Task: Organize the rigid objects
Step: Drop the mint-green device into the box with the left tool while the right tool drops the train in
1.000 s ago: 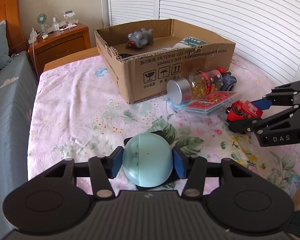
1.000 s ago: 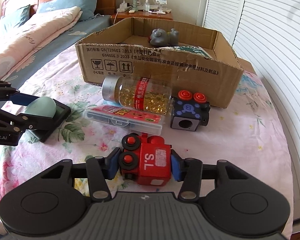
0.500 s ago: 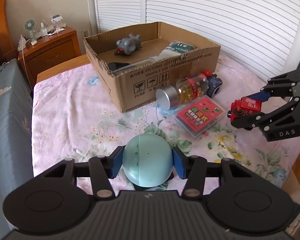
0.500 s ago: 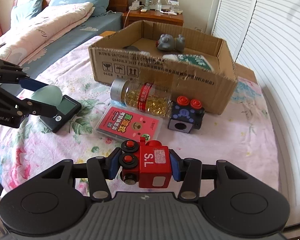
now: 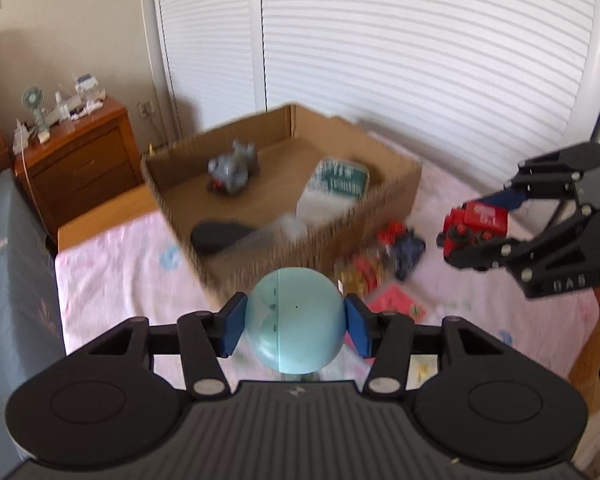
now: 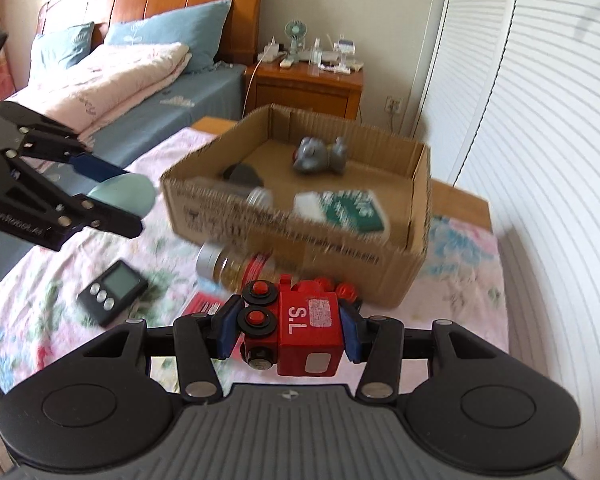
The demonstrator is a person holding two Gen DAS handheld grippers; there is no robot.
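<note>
Blue egg-shaped object (image 5: 296, 322): clamped between the jaws of the left gripper (image 5: 296, 324), held in the air above the bed (image 5: 112, 264), long axis roughly upright.
Red toy train (image 6: 296, 326): pinched sideways in the jaws of the right gripper (image 6: 290, 330), also off the bed, its length running across the jaws.
Key relation: cardboard box (image 5: 396, 192) lies ahead of both grippers, its open top below them; judging by the left wrist view, the egg is about at the near wall, so the left hand seems nearer to a drop.
On the bed, near side: black timer (image 6: 112, 286), red card case (image 6: 202, 304), pill bottle (image 6: 228, 264) on its side against the box's front wall, dark cube toy (image 5: 408, 246) beside it.
Inside the box: black flat object (image 5: 220, 234) at the near corner, green-and-white packet (image 5: 336, 190), grey plush toy (image 5: 232, 172) toward the far wall.
Beyond: wooden nightstand (image 5: 80, 160).
</note>
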